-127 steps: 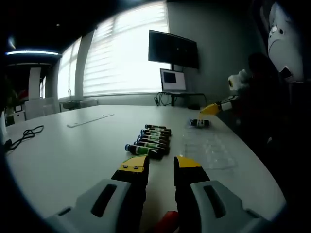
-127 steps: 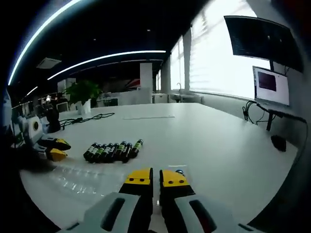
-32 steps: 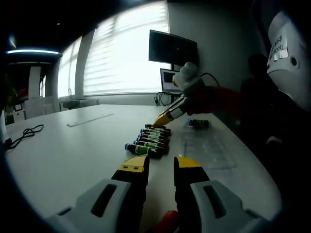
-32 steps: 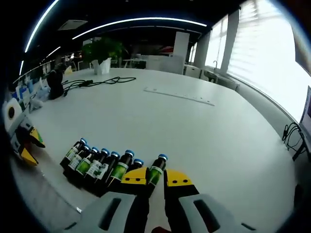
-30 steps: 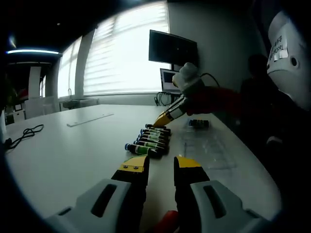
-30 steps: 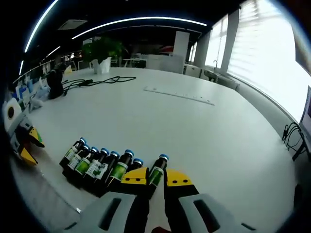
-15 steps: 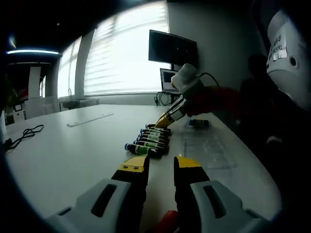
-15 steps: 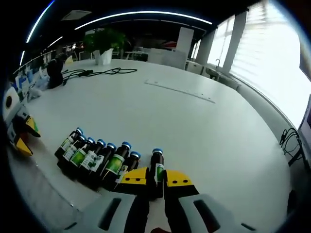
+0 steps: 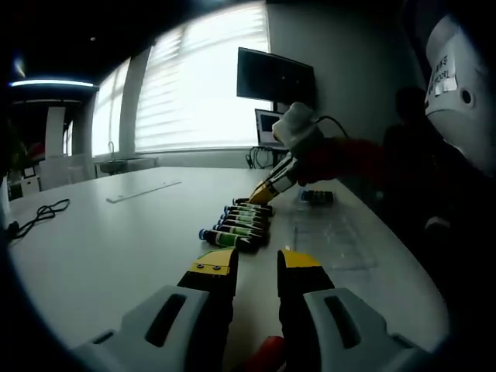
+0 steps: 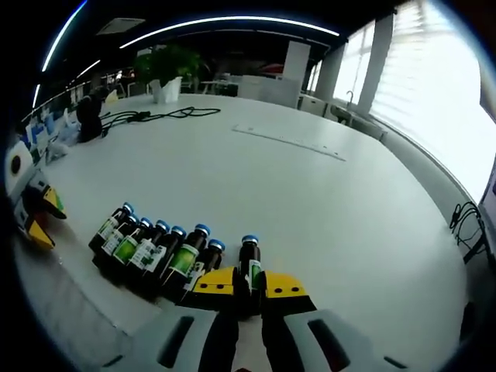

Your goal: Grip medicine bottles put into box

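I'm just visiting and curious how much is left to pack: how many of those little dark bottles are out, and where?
Dark blue-capped medicine bottles lying in a row: 7, as far as the tight row allows
Same kind of bottle held in the right gripper: 1
Lone bottle lying apart, by the far table edge: 1
Total: 9

No legible text; bottle labels (image 10: 184,261) too small to read.
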The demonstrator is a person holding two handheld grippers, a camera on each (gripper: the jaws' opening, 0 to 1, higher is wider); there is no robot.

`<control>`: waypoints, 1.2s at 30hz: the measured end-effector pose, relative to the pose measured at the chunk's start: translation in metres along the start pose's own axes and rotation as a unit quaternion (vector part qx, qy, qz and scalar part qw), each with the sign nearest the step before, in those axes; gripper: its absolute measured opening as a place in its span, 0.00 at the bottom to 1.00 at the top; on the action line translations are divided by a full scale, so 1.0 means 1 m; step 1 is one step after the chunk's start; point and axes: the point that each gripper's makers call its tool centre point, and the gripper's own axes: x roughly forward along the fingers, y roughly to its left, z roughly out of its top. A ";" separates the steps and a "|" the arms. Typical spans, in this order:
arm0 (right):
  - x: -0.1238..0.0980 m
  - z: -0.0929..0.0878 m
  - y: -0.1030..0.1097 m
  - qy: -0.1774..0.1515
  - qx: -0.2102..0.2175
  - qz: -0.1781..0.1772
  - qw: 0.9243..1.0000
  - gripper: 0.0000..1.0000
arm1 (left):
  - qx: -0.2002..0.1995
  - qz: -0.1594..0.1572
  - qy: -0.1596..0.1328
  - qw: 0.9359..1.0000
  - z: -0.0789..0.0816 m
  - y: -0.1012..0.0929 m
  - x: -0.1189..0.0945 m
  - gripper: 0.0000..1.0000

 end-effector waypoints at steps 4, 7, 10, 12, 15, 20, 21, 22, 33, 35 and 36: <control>0.001 0.000 -0.002 0.005 0.014 0.001 1.000 0.07 | 0.000 0.000 0.000 1.000 0.000 0.000 0.000 0.14; 0.001 -0.001 -0.003 0.007 0.032 0.008 0.999 0.07 | 0.000 0.000 0.000 1.000 0.000 0.000 0.000 0.14; 0.001 -0.001 -0.001 0.007 0.028 0.010 1.000 0.07 | 0.000 0.000 0.000 1.000 0.000 0.000 0.000 0.14; 0.002 -0.001 -0.001 0.008 0.021 0.009 1.000 0.07 | 0.000 0.000 0.000 1.000 0.000 0.000 0.000 0.14; 0.002 -0.001 -0.001 0.007 0.012 0.010 1.000 0.07 | 0.000 0.000 0.000 1.000 0.000 0.000 0.000 0.14; 0.001 0.000 -0.006 -0.008 0.000 -0.014 1.000 0.06 | 0.000 0.000 0.000 1.000 0.000 0.000 0.000 0.14; 0.001 -0.002 -0.004 -0.007 -0.003 -0.013 1.000 0.06 | 0.000 0.000 0.000 1.000 0.000 0.000 0.000 0.14; 0.000 -0.001 -0.004 -0.009 -0.001 -0.013 1.000 0.06 | 0.000 0.000 0.000 1.000 0.000 0.000 0.000 0.14; -0.025 0.015 -0.008 -0.058 0.020 -0.024 0.998 0.06 | 0.000 0.000 0.000 1.000 0.000 0.000 0.000 0.14; -0.032 0.018 -0.009 -0.075 0.031 -0.028 0.996 0.06 | -0.001 0.001 0.000 1.000 0.000 0.000 -0.001 0.14; -0.036 0.021 -0.010 -0.087 0.040 -0.032 0.995 0.06 | -0.001 0.001 0.000 1.000 0.000 0.000 -0.001 0.14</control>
